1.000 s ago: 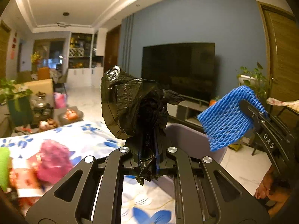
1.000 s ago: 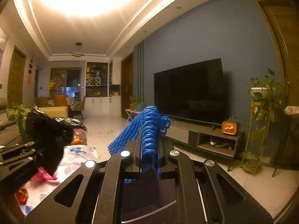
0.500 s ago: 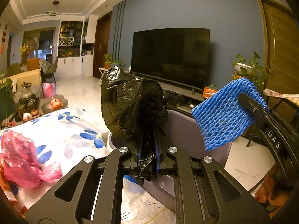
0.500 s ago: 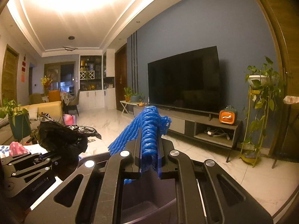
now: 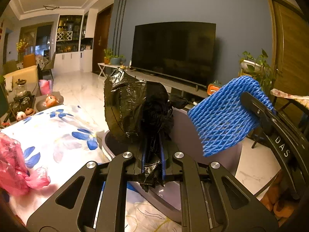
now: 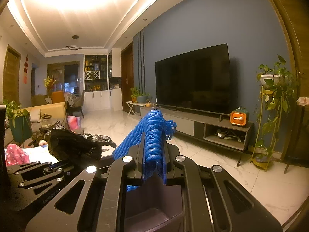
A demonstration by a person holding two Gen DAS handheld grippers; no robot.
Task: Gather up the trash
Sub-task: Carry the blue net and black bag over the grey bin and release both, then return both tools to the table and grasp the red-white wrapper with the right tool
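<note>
My left gripper (image 5: 151, 154) is shut on a crumpled black plastic bag (image 5: 133, 110), which stands up above its jaws. Just beyond and below it stands a grey trash bin (image 5: 193, 135), its mouth partly hidden by the bag. My right gripper (image 6: 153, 152) is shut on a blue foam net sleeve (image 6: 154, 127); the left wrist view has that sleeve (image 5: 222, 116) hanging over the bin's right side. In the right wrist view the bin's inside (image 6: 154, 206) lies under the jaws, and the left gripper with the black bag (image 6: 75, 145) sits at the left.
A table with a blue-flowered cloth (image 5: 58, 135) lies left of the bin, with a crumpled pink plastic bag (image 5: 13, 168) on it. A TV (image 6: 193, 81) and low cabinet (image 6: 212, 133) line the blue wall. A plant stand (image 6: 270, 116) is at the right. Marble floor lies between.
The left gripper has swung right and down, from over the table to the bin, carrying the black bag. The pink bag slid to the left edge. The right gripper moved slightly with the sleeve.
</note>
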